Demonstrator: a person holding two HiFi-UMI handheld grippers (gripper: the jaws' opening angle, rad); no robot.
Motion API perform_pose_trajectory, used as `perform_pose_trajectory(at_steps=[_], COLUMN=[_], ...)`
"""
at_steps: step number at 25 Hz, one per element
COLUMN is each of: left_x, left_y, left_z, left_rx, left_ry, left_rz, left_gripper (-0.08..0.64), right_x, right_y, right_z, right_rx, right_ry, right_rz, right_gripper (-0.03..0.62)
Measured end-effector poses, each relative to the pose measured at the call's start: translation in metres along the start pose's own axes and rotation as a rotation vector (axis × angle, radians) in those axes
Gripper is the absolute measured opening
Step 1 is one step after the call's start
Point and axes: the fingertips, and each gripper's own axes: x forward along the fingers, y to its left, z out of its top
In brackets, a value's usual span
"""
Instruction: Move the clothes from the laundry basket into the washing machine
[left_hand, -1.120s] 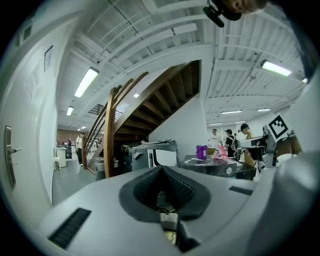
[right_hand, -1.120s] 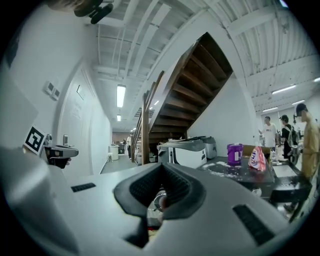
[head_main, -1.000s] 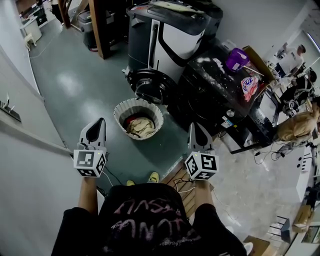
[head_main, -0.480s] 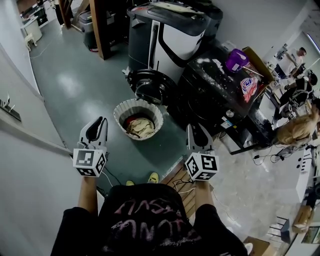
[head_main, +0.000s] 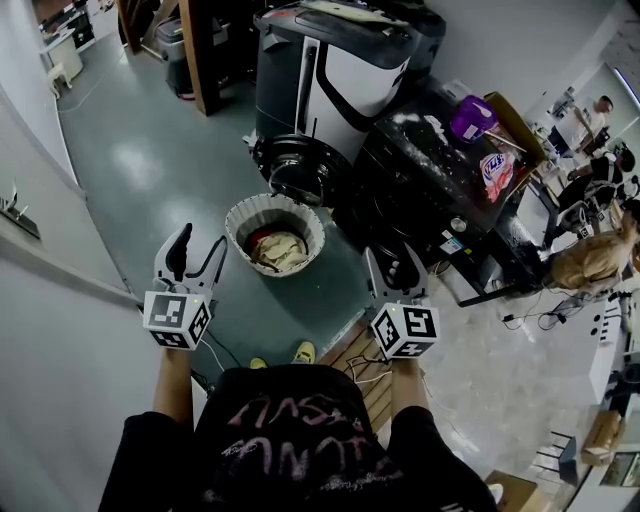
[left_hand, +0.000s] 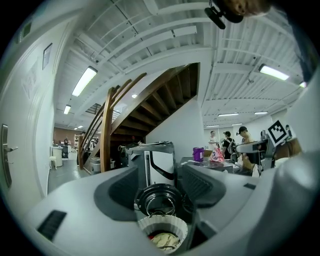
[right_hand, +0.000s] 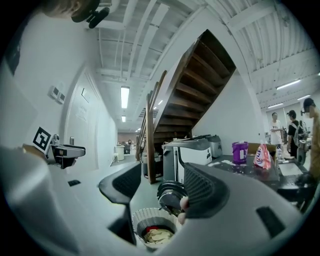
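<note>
A round white laundry basket (head_main: 275, 232) stands on the green floor ahead of me, with red and cream clothes (head_main: 279, 250) inside. Just behind it the dark washing machine (head_main: 425, 205) has its round door (head_main: 300, 168) swung open. My left gripper (head_main: 198, 250) is held level to the basket's left and my right gripper (head_main: 394, 268) to its right, both well short of it. Their jaws have just been opening and both stand open with nothing between them. The left gripper view frames the basket (left_hand: 162, 233) and the door (left_hand: 160, 199) between its jaws; the right gripper view shows the basket (right_hand: 154, 227) too.
A tall white and black appliance (head_main: 340, 70) stands behind the washer. A purple tub (head_main: 472, 118) and a pink bag (head_main: 499, 172) lie on the washer's top. A wooden stair post (head_main: 200, 55) rises at the back. People sit at desks on the right (head_main: 590, 250). A white wall (head_main: 50, 330) runs along my left.
Both grippers' jaws have spread from shut to open. Neither hand has moved, and the basket and clothes lie as before.
</note>
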Motion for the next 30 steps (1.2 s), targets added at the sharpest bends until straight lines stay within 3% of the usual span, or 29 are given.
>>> perform_pose_trajectory(at_steps=[8,30], left_x=[-0.001,0.012], left_y=[-0.005,-0.022], left_z=[0.004,0.004], left_rx=[0.01,0.011], left_ry=[-0.003,0.011], left_rz=[-0.005,0.005], left_gripper=[0.318,0.331], right_x=[-0.002,0.005], right_y=[-0.003,-0.025], right_z=[0.005,-0.002], right_rx=[0.012,0.053], right_ry=[-0.023,-0.046], right_rz=[-0.001,0.008], right_gripper=[0.357,0.364])
